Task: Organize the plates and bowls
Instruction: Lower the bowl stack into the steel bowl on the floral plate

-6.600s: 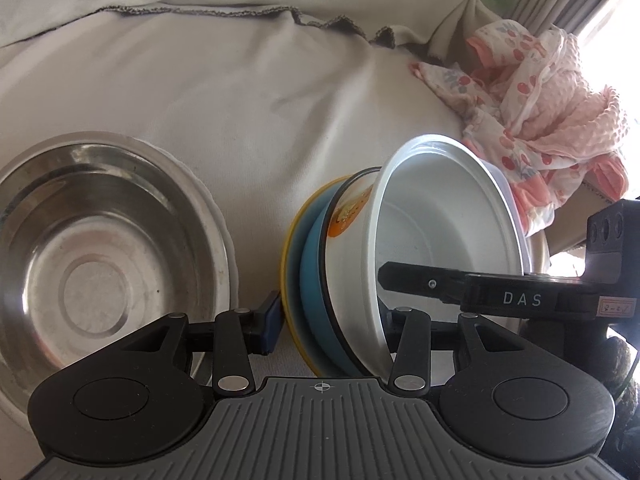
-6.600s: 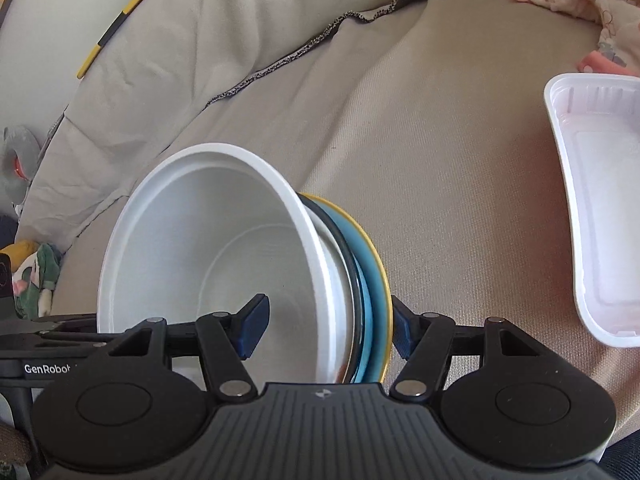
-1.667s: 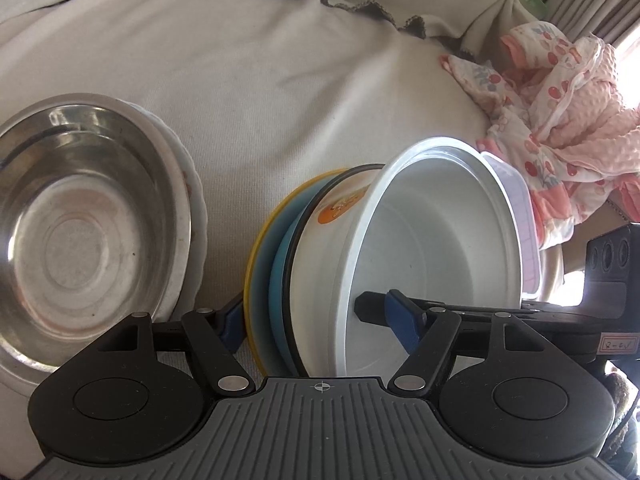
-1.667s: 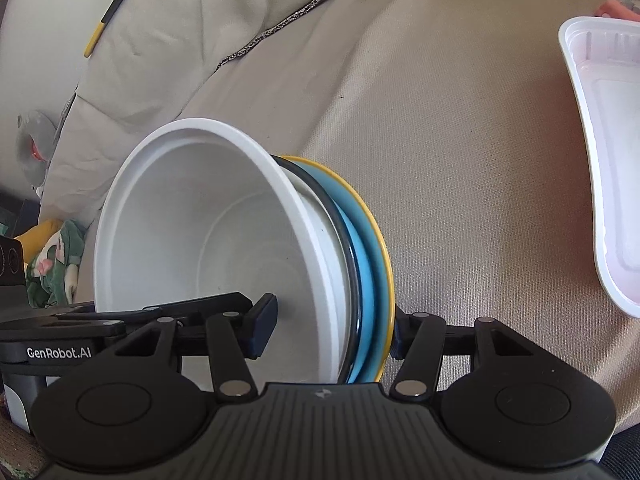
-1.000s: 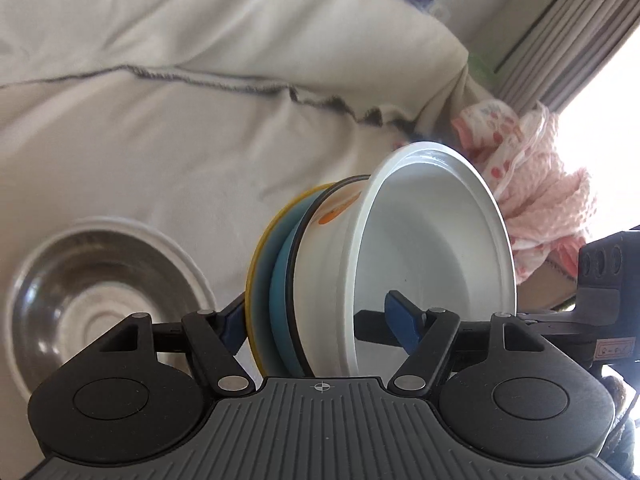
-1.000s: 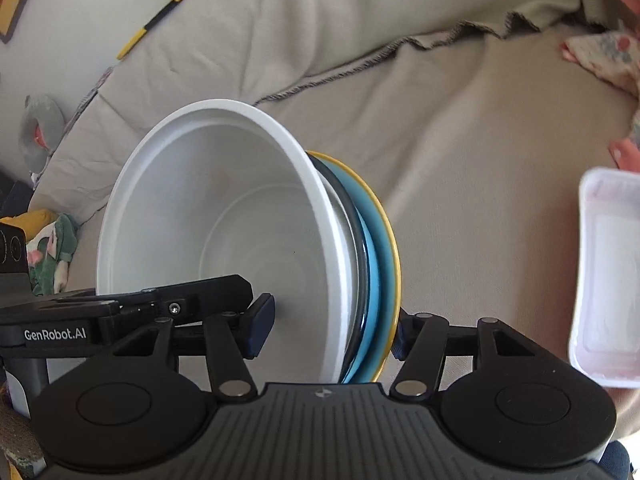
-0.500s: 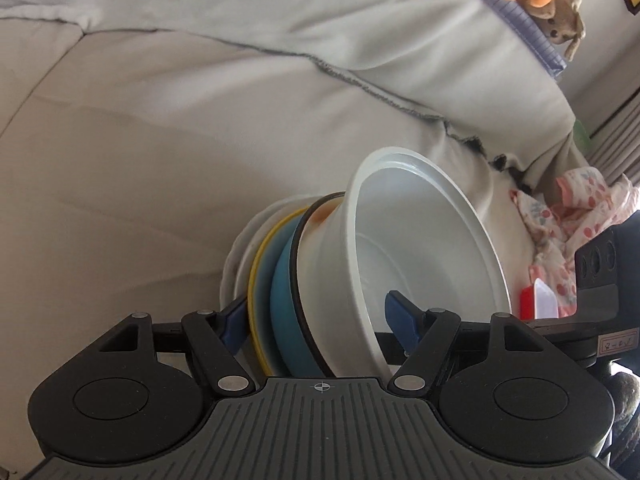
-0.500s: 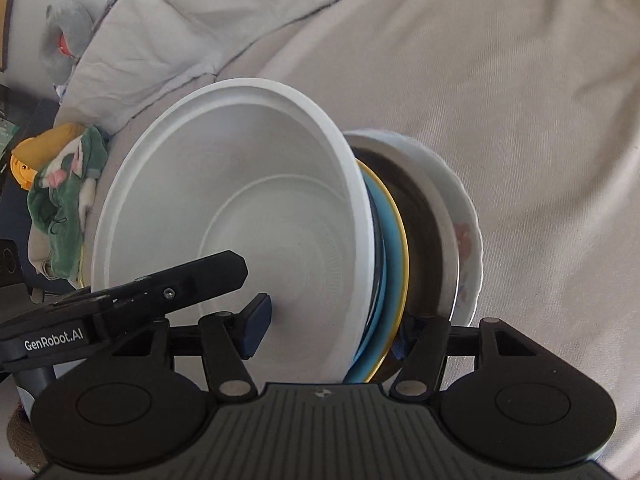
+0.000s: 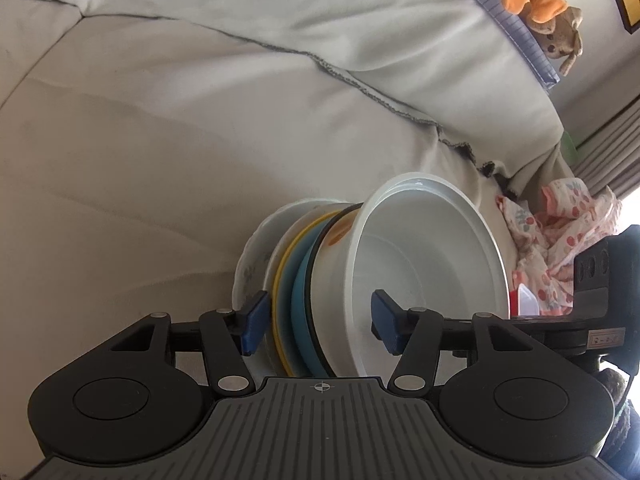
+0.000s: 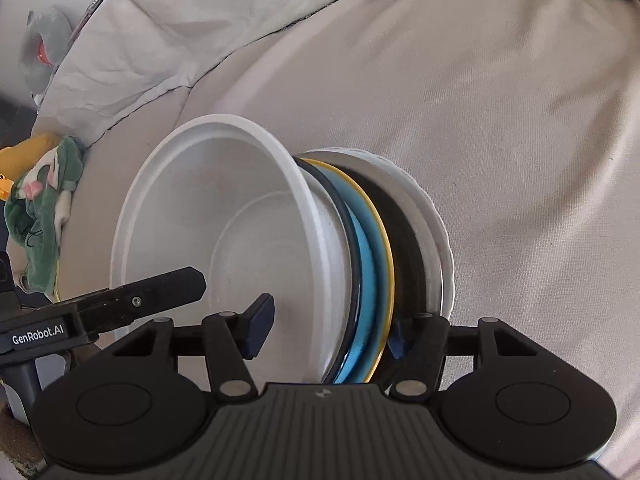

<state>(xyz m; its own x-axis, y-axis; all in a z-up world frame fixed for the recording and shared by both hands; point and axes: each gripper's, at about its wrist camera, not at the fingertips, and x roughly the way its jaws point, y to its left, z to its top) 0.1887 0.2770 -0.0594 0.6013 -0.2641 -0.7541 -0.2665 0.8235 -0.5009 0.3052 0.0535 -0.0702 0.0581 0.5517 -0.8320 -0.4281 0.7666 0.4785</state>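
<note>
L hand-held gripper [image 9: 320, 320]: jaws had just been closing, w/ the nested dishes between them, one pad outside the yellow rim at 9 o'clock, the other inside the white bowl [image 9: 432, 264] at 3. Whether the pads actually pressed couldn't be told. R hand-held gripper [image 10: 328, 332] was clamped on the same set from the opposite side: one pad inside the white bowl, the other tucked behind the blue plate [image 10: 366, 240], against the steel bowl [image 10: 404, 240]. Judged step: setting the carried set (white bowl in black-rimmed bowl [image 9: 334, 236] on blue plate) onto the steel bowl and white plate [image 9: 248, 264], so all dishes form one pile; looked nearly done, the layers sitting close together. Next move prob. calls for easing both grips off and backing out straight. The R pad wedged between plate and steel bowl could drag the pile askew. The pile sat on the beige sofa cushion [image 9: 140, 160], mid-frame, seen edge-on. White bowl plain, matte, wide-lipped; black-rimmed bowl had an orange print; blue plate yellow-edged; bottom plate scalloped w/ a faint pattern. Pink spotted cloth [image 9: 568, 232] lay at 3 o'clock of the pile.
</note>
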